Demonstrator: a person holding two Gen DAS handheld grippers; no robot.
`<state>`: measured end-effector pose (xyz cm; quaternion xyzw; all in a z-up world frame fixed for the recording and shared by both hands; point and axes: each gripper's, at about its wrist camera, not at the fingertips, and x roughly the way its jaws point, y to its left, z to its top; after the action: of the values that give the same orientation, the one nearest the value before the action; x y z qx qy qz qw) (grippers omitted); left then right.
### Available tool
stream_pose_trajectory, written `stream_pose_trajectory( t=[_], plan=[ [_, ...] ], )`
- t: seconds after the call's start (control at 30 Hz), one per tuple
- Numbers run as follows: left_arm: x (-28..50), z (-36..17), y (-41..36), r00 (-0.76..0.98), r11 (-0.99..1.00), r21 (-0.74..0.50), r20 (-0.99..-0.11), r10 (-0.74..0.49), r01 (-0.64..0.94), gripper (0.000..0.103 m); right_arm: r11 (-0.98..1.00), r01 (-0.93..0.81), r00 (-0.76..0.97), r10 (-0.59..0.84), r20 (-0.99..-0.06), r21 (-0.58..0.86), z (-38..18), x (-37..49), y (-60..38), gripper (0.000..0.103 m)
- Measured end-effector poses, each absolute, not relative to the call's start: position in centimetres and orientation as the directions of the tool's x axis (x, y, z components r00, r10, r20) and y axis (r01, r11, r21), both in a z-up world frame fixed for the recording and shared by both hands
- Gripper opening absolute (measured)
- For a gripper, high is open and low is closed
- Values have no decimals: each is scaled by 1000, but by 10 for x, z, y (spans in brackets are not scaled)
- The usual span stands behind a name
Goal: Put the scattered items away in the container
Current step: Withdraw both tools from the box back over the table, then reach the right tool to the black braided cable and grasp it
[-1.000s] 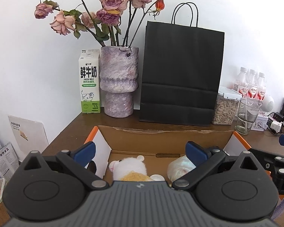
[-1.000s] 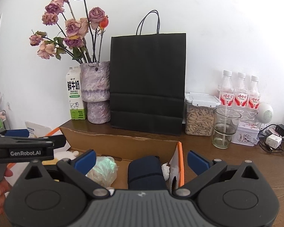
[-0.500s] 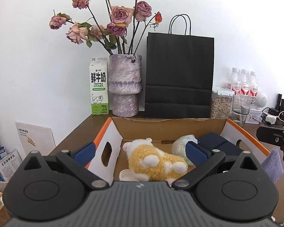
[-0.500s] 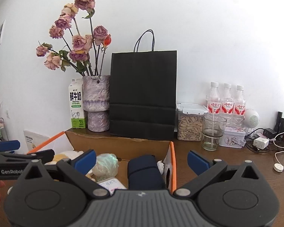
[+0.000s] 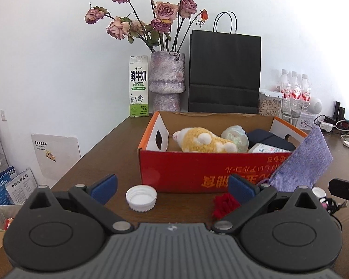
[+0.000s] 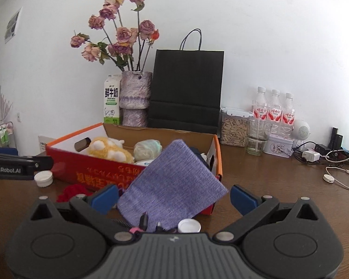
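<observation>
Left wrist view — both grippers' fingers (image 5: pixel 104 186) apart; white cap (image 5: pixel 141 197) beside red box (image 5: pixel 186 169).

Right tongs (image 6: pixel 173 196) spread wide; purple cloth (image 6: pixel 172 186) leans on red box (image 6: pixel 100 174); white cap (image 6: pixel 189 226) on surface (image 6: pixel 279 181).

- A lived-in home corner is showing itself: dried roses (image 5: pixel 151 21) are drooping in a vase (image 5: pixel 167 79) beside a milk carton (image 5: pixel 139 88).
- Chargers and cables (image 6: pixel 325 160) (rather tangled) are trailing across the wooden surface (image 6: pixel 279 186), near bottled drinks (image 6: pixel 275 111).
</observation>
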<state>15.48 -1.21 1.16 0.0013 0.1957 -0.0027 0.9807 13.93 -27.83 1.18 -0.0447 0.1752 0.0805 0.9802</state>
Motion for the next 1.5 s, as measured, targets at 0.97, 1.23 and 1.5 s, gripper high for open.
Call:
stream_pose_trajectory(
  t=[0.97, 1.23, 1.5],
  plan=[
    [126, -17, 14, 855, 998, -45, -515, -61, 45, 103, 934, -308, 815, 162, -556, -179, -20, 119, -210, 103],
    [129, -18, 22, 847, 995, -91, -527, -76, 33, 103, 949, -283, 787, 145, -599, -142, -25, 140, -204, 102],
    [133, -21, 24, 830, 993, -115, -552, -84, 24, 103, 951, -297, 774, 188, -604, -85, -24, 139, -210, 90]
  ],
)
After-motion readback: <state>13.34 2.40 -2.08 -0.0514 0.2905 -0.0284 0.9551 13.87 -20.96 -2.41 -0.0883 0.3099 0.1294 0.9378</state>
